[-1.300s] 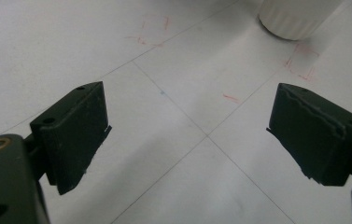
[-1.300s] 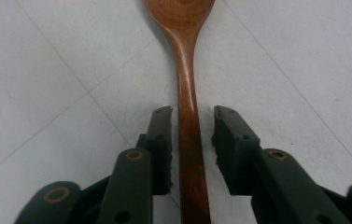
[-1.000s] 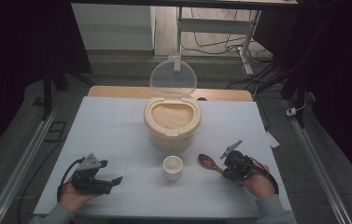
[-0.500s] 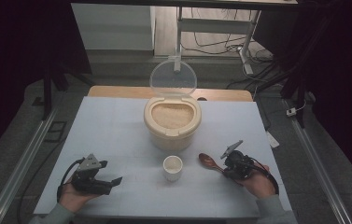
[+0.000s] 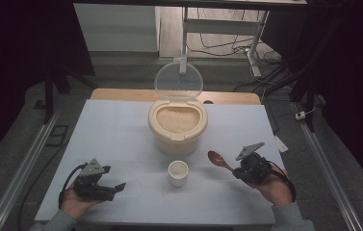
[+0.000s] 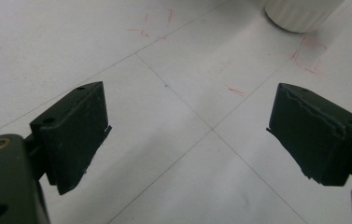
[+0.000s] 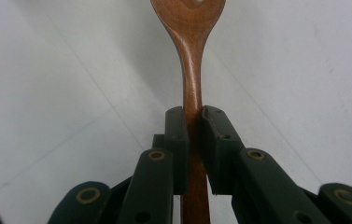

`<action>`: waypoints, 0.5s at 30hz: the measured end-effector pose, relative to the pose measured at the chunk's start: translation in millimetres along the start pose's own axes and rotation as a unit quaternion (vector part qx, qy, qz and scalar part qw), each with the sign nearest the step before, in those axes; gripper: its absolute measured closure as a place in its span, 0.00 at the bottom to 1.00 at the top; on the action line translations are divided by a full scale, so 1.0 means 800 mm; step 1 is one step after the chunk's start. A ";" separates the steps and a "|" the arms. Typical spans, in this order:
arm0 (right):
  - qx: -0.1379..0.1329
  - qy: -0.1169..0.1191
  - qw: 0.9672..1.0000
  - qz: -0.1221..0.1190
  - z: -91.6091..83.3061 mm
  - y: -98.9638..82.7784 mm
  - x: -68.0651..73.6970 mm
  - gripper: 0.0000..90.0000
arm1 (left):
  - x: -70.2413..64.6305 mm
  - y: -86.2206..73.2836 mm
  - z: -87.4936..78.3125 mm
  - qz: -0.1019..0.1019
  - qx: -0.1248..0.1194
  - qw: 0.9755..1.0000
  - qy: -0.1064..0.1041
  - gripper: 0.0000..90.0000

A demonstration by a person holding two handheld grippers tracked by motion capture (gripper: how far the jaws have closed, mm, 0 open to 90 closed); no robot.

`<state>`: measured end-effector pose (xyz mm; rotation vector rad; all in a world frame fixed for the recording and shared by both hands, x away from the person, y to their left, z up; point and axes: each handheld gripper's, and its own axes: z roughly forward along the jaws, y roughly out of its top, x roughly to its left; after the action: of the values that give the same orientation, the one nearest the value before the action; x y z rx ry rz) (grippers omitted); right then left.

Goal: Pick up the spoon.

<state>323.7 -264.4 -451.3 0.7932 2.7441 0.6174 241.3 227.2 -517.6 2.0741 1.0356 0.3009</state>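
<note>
Since a second ago little has shifted beyond the right gripper (image 5: 240, 169) settling slightly; it stays clamped on the smooth wooden spoon (image 5: 216, 159), bowl toward the ribbed white cup (image 5: 178, 173); the left gripper (image 5: 116, 187) rests spread wide; scooping probably comes next, needing a lift toward the open rice container (image 5: 177, 126).

Cables (image 5: 217, 45) beyond white table (image 5: 111, 130)

No legible text/labels anywhere in pics.
</note>
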 end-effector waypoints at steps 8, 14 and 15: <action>-0.041 0.012 0.999 -0.033 -0.030 0.017 0.021 0.89 | 0.000 0.000 0.001 -0.001 0.001 1.000 0.000 0.13; -0.053 0.023 0.997 -0.055 -0.037 0.031 0.037 0.89 | 0.000 0.000 0.001 0.000 0.001 1.000 -0.001 0.13; -0.056 0.031 0.996 -0.065 -0.036 0.037 0.042 0.89 | 0.000 0.000 0.002 -0.001 0.001 1.000 -0.001 0.13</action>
<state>300.6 -232.8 -415.0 0.5749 2.7610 0.7738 242.5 226.6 -518.3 2.0752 1.0378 0.2976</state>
